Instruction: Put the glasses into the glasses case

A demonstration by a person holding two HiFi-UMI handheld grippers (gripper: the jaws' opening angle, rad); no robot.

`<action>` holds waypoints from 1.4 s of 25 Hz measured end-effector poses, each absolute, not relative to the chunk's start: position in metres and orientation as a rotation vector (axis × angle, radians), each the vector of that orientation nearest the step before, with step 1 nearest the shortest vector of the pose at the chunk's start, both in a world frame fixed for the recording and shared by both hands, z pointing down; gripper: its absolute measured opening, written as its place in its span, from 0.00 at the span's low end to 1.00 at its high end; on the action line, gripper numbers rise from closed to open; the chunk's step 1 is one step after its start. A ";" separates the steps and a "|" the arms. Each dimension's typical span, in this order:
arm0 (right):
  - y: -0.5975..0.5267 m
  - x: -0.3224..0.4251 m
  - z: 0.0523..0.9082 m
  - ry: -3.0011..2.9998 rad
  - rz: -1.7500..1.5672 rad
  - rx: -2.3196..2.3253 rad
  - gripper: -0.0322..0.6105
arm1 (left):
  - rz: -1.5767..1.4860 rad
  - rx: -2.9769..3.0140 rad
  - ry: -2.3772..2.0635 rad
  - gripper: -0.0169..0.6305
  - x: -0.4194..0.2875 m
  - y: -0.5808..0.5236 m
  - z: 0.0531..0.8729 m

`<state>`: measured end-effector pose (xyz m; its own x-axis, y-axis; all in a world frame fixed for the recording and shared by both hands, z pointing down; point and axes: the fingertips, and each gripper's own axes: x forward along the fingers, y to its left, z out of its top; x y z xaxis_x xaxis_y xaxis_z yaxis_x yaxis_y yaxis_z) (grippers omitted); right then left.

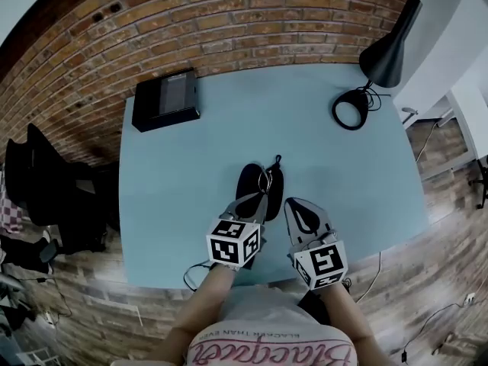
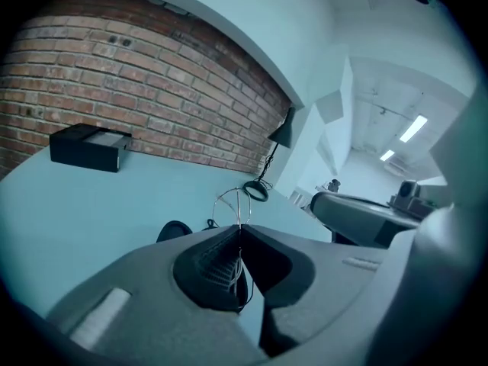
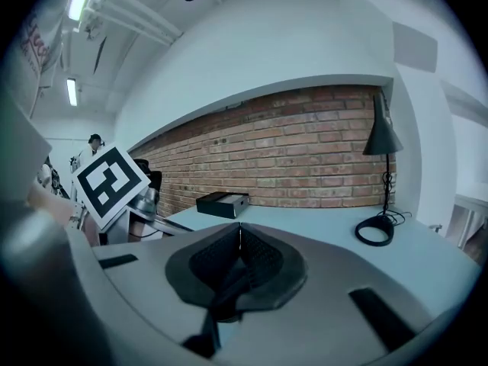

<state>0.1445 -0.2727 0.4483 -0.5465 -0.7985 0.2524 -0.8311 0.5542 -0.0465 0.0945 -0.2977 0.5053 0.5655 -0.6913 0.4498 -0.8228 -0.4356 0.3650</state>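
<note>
Glasses (image 1: 266, 180) with a thin wire frame are pinched in the left hand-held gripper (image 1: 261, 197) over the dark glasses case (image 1: 250, 187), which lies on the pale blue worktop (image 1: 175, 174) at mid-frame of the head view. The right hand-held gripper (image 1: 293, 203) sits just right of the case. A black box (image 1: 166, 99) rests at upper left and a black desk lamp (image 1: 385, 52) at upper right, both by the brick wall (image 1: 229, 21). Left gripper view: the jaws are pressed together on the wire frame, whose loop rises above their tips, with the case dark at their lower left. Right gripper view: the jaws meet with nothing between them. The box stands at centre, the lamp at right and the left gripper's marker cube (image 3: 110, 180) at left
</note>
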 end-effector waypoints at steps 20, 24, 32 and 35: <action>-0.295 0.158 0.496 -2.541 0.393 1.289 0.07 | 0.569 1.962 -1.136 0.04 0.117 -0.328 0.607; -0.299 0.159 0.497 -2.540 0.403 1.290 0.07 | 0.559 1.946 -1.109 0.04 0.124 -0.327 0.612; -0.299 0.158 0.497 -2.542 0.400 1.286 0.07 | 0.534 1.971 -1.104 0.10 0.126 -0.330 0.610; -0.298 0.158 0.496 -2.540 0.393 1.293 0.07 | 0.494 1.991 -1.104 0.13 0.124 -0.331 0.602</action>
<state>0.1578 -0.2982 0.4959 -0.5683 -0.7442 0.3511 -0.8155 0.5664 -0.1193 0.1244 -0.3308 0.6015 0.5451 -0.5299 0.6497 -0.8375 -0.3087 0.4509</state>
